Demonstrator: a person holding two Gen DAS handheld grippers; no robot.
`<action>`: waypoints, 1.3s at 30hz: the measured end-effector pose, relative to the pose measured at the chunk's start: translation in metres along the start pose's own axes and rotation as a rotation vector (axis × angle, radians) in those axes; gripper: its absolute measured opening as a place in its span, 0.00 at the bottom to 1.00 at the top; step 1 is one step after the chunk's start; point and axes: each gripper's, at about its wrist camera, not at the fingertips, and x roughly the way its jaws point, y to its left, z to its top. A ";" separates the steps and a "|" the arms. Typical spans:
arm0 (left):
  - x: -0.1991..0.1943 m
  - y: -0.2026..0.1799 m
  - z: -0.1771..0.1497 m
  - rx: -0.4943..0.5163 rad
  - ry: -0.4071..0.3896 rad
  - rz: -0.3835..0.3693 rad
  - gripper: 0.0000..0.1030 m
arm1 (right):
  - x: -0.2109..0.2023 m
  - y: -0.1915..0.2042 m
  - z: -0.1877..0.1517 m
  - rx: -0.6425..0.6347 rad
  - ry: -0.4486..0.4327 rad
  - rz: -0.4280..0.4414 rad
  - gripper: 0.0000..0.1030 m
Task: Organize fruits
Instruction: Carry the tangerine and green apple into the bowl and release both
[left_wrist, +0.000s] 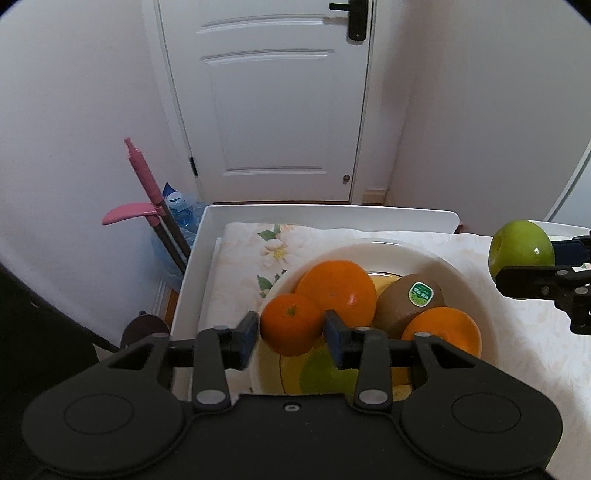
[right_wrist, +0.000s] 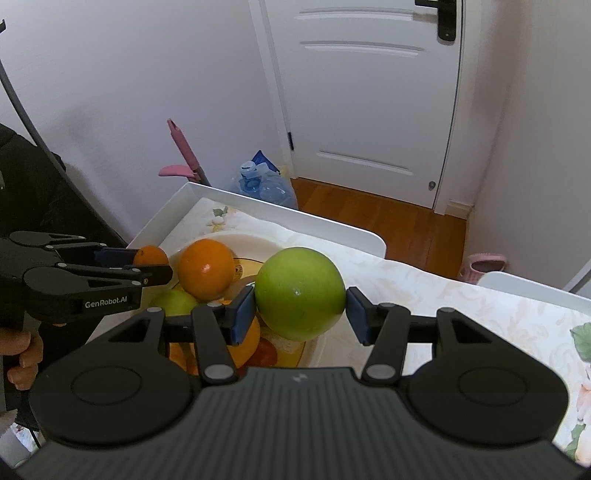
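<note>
Our right gripper (right_wrist: 300, 312) pinches the green apple (right_wrist: 300, 293) beside the bowl (left_wrist: 388, 248). Our left gripper (left_wrist: 290, 332), jaws spread, straddles the small orange (left_wrist: 291, 324); we should close gently and centred.

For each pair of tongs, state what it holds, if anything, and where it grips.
Right tongs clamp the green apple at its opposite sides. Left tongs stand open around the small orange, gripping nothing.

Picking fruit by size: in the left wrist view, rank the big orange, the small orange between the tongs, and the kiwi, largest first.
1. Big orange.
2. Kiwi and small orange: they look alike, and the kiwi is partly hidden, so no ranking between them.
</note>
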 end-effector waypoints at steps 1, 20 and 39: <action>-0.002 -0.001 0.001 0.001 -0.010 0.003 0.84 | -0.001 -0.001 0.000 0.002 0.000 -0.002 0.66; -0.054 -0.013 -0.013 0.018 -0.093 -0.009 0.94 | 0.017 -0.006 -0.010 -0.153 0.036 0.065 0.66; -0.060 -0.019 -0.024 0.019 -0.110 0.019 0.94 | 0.015 -0.013 -0.019 -0.149 -0.044 0.121 0.98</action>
